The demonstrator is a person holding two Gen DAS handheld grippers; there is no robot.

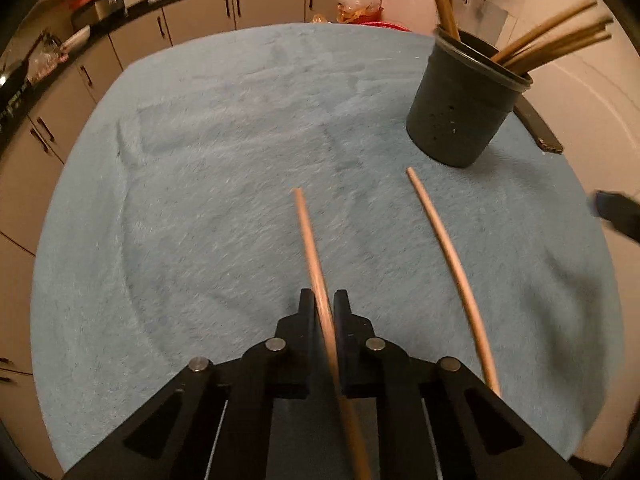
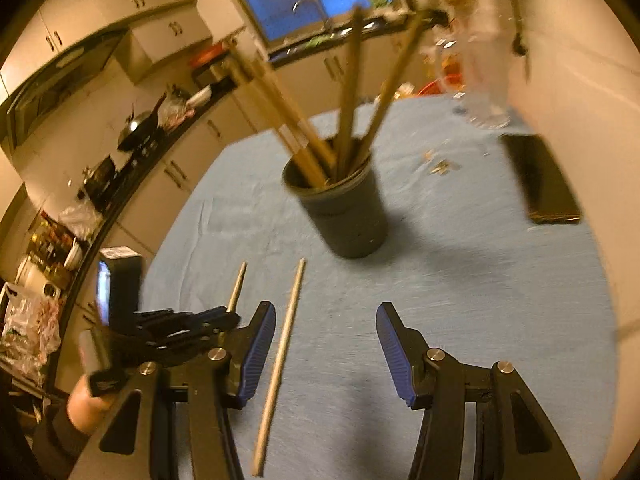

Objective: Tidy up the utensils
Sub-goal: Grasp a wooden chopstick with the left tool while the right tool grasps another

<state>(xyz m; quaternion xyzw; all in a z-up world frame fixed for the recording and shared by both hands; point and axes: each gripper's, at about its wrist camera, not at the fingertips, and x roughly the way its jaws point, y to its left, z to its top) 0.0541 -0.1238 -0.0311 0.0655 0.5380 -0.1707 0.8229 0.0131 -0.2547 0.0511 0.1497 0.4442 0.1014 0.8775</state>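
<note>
The left gripper [image 1: 323,300] was seen pinching one chopstick [image 1: 308,236] between its pressed-together fingers, gripped low on the shaft, probably so that the tip could be steered toward the dark cup [image 1: 460,100]. The right gripper [image 2: 326,344] was held with its fingers spread wide above the blue cloth [image 2: 480,280], nothing being caught between them. A second chopstick [image 2: 280,360] was left lying loose on the cloth, just beside the right gripper's left finger. Two loose chopsticks were counted in all. Several more were stood upright in the single cup, an exact count being prevented by blur.
</note>
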